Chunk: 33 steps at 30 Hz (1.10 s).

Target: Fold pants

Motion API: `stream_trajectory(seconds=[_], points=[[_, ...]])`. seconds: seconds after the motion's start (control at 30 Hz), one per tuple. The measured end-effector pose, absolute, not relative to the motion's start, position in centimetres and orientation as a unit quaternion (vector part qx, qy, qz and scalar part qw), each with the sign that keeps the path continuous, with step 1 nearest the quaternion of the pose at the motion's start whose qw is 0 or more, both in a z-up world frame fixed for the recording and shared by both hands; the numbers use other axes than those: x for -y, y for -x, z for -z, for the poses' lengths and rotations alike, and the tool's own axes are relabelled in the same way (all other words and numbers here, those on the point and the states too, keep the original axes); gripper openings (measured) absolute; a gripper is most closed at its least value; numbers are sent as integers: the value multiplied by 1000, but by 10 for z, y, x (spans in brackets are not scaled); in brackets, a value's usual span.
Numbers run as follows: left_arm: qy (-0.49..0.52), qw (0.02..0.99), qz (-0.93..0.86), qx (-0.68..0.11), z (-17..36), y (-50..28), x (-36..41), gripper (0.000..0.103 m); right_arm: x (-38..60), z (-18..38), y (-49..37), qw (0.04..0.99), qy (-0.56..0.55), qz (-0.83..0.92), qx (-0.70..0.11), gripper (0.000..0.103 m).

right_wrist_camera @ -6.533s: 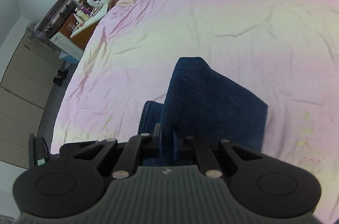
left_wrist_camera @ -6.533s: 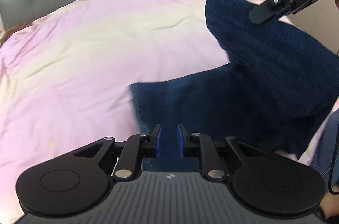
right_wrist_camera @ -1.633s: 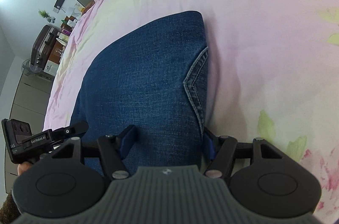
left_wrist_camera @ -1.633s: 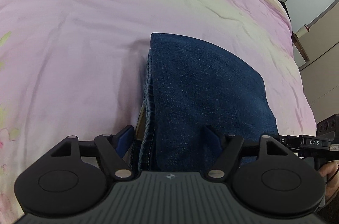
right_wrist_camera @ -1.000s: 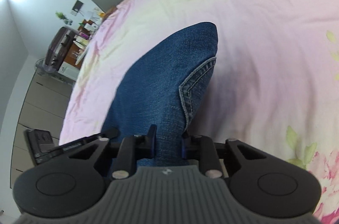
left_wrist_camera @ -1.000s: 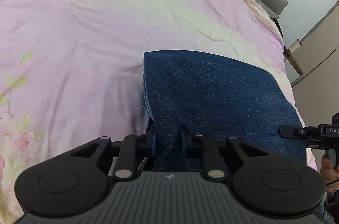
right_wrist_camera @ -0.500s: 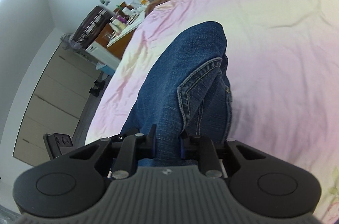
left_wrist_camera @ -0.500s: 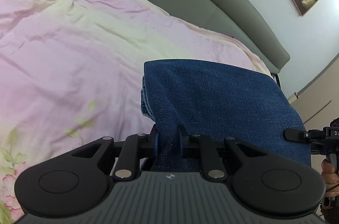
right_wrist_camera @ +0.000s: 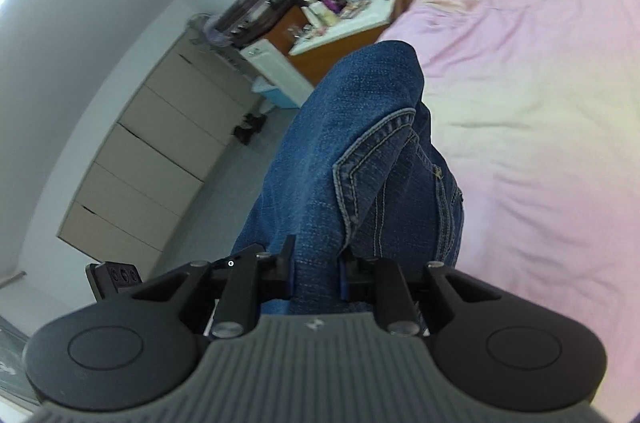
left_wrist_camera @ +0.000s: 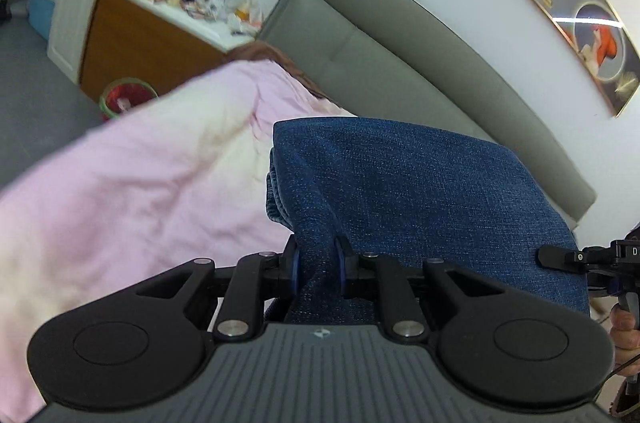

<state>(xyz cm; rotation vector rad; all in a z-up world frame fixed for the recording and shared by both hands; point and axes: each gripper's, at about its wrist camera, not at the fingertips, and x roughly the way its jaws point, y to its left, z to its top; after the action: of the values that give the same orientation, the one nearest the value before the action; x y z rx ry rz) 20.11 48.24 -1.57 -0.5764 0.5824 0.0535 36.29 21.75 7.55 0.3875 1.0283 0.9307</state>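
The folded blue denim pants (left_wrist_camera: 420, 191) are lifted off the pink bed cover (left_wrist_camera: 132, 191). My left gripper (left_wrist_camera: 318, 273) is shut on the near left edge of the bundle. My right gripper (right_wrist_camera: 316, 273) is shut on the other edge, where a stitched back pocket (right_wrist_camera: 372, 163) shows. The right gripper's finger also shows at the right edge of the left wrist view (left_wrist_camera: 568, 257). The pants (right_wrist_camera: 352, 127) hang stretched between the two grippers, above the bed (right_wrist_camera: 540, 111).
A grey padded headboard (left_wrist_camera: 400, 63) runs behind the bed. A wooden side table with clutter (left_wrist_camera: 160, 23), a white appliance (left_wrist_camera: 76, 23) and a red basket (left_wrist_camera: 124, 97) stand on the left. Beige drawers (right_wrist_camera: 152, 159) line the wall.
Both grippers shut on the folded pants about a second ago and have lifted the bundle up off the bed; both views now tilt up toward the headboard and room.
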Motion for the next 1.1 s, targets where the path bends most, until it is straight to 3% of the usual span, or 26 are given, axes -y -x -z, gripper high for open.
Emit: stream_trajectory(seconds=[0.13,0.43,0.67,0.93,1.1], points=[[238,920,-38,-308,19,-238,-484,18,-240,-62,-392,744,-197,-435,-468,14],[207,896,19,-393,127,-320,-412,18,-180,65,-443,739,-228,-328,-542,14],[138,891,50,-430,161,-349,-372,19,-139,120,-461,732,-229,-281,-577,16],[82,878,49,-470,197,-351,-345,29,-117,187,-460,738,-196,-256,-593,33],[60,892,30,-446,170,-333,-344,37,-117,182,-450,764,-155,-250,-575,44]])
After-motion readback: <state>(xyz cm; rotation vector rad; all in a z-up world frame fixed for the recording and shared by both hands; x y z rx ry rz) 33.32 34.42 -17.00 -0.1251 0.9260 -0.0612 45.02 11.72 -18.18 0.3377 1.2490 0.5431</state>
